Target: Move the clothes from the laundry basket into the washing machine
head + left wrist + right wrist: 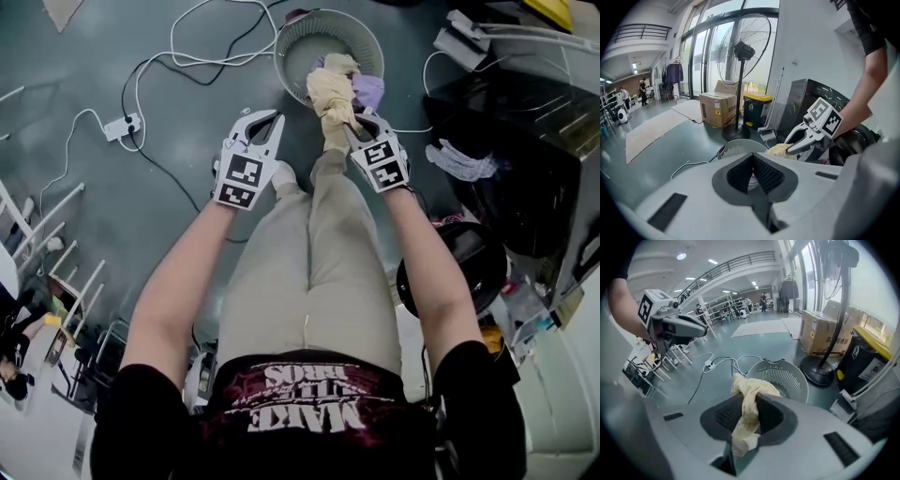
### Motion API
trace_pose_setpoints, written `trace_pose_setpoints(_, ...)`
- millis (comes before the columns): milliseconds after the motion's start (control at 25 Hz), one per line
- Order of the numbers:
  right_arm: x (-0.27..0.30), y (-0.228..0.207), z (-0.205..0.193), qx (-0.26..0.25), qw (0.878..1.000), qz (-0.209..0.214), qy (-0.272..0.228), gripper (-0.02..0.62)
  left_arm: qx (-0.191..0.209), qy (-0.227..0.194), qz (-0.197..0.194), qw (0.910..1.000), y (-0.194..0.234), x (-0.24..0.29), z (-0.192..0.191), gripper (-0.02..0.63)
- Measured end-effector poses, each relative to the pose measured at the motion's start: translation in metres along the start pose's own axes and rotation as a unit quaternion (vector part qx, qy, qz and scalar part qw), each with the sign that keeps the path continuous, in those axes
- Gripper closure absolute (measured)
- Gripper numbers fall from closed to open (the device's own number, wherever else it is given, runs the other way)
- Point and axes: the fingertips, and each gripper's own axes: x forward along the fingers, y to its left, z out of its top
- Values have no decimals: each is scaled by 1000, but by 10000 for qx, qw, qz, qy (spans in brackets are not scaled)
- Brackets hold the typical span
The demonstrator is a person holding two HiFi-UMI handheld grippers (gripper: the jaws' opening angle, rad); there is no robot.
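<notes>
**A:** What do we hold?

**B:** Our right gripper (359, 129) pinches a soft, crumpled cream cloth (330, 94) between its ribbed black pads. The fabric bunches up beyond the jaws and trails back between them. Our left gripper (265, 118), just beside it, has its pads pressed together on nothing.

**A:** And where are the other clothes?

**B:** Just beyond the held cloth, a round, pale plastic laundry basket (300, 33) with slotted walls stands on the smooth dark floor (141, 216). A lilac garment (369, 91) lies inside it, right beside the cream bunch. A white power strip (124, 125) lies to our left.
</notes>
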Motion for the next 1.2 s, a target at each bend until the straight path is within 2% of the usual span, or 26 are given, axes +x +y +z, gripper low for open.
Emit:
trace_pose_setpoints(160, -37, 3, 18, 199, 9996, -94, -175, 505, 60, -53, 28, 10000, -1, -24, 22, 601)
trace_pose_setpoints(360, -76, 7, 51, 244, 9988, -249, -340, 506, 271, -129, -172, 9994, -17, -52, 50, 601)
trace_pose_setpoints(680, -138, 12, 90, 285, 9973, -428, -527, 506, 396, -234, -364, 9983, -51, -96, 73, 601)
trace_pose_setpoints(1040, -211, 10, 112, 411, 9942, -545, -830, 508, 621, -479, -289, 9965, -67, -139, 118, 601)
trace_pose_setpoints(1200, -245, 12, 127, 466, 9911, -591, -1101, 508, 610, -635, -121, 9960, -61, -158, 133, 601)
